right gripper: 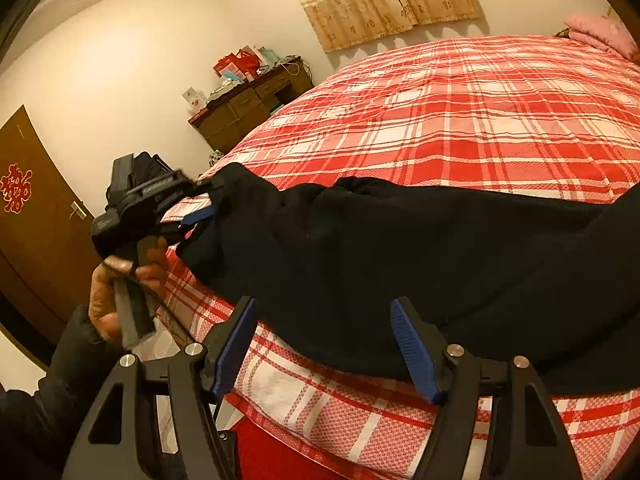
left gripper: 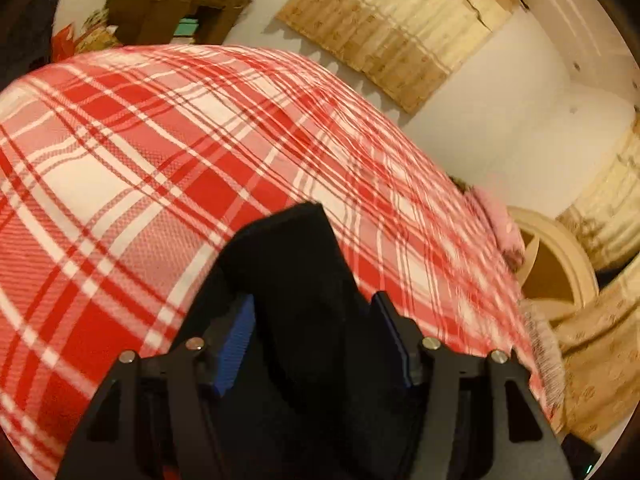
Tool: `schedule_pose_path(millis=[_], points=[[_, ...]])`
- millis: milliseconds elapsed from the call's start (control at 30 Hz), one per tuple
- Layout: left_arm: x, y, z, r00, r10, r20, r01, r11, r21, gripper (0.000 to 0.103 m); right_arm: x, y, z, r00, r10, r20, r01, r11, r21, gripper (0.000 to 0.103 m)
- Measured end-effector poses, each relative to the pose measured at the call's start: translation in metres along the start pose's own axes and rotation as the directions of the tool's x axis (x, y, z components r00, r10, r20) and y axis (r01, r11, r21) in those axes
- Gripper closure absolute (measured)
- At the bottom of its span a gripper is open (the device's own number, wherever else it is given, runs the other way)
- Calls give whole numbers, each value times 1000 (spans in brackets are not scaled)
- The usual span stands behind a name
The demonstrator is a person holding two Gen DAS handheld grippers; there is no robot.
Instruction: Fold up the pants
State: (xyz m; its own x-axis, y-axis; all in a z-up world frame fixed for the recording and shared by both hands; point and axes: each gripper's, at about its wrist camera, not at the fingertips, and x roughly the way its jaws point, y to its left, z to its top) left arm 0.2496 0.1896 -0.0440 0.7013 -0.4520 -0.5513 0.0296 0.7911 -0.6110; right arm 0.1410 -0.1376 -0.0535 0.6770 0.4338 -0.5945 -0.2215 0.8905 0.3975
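L tongs (left gripper: 312, 340) stand apart w/ a tip of the black pants (right gripper: 400, 248) between the pads, prob. let go; R tongs (right gripper: 324, 344) wide, empty, at the near hem. Pants lie bunched along plaid bed (right gripper: 460, 120) edge; folding mostly left.

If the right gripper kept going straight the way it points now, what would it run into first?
Most likely the dark pants: they lie across the plaid bedspread right ahead of the open right gripper, apparently just past its blue fingers. Depth is hard to judge in this fisheye view.
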Motion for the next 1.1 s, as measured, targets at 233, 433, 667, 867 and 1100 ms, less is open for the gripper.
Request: schedule_pose_path(millis=[233,433,667,867,1100], points=[[-15,-1,-18,1000,-4,18,5,999,-41,42,-2,0,2,1000,-2,7,2,1000,3,33],[-4,-6,-16,999,21,39,-19,999,-45,42,4,5,-1,1000,17,-21,-17,1000,0,33],[9,-6,-7,998,24,58,-21,998,-61,89,-7,2,0,1000,-17,15,17,1000,-6,33],[-30,-24,-13,989,83,123,-84,996,4,90,-4,-8,0,1000,-9,7,9,999,42,33],[-78,-45,-33,959,245,139,-257,964,70,89,-2,-3,-1,1000,15,10,-15,999,34,33]])
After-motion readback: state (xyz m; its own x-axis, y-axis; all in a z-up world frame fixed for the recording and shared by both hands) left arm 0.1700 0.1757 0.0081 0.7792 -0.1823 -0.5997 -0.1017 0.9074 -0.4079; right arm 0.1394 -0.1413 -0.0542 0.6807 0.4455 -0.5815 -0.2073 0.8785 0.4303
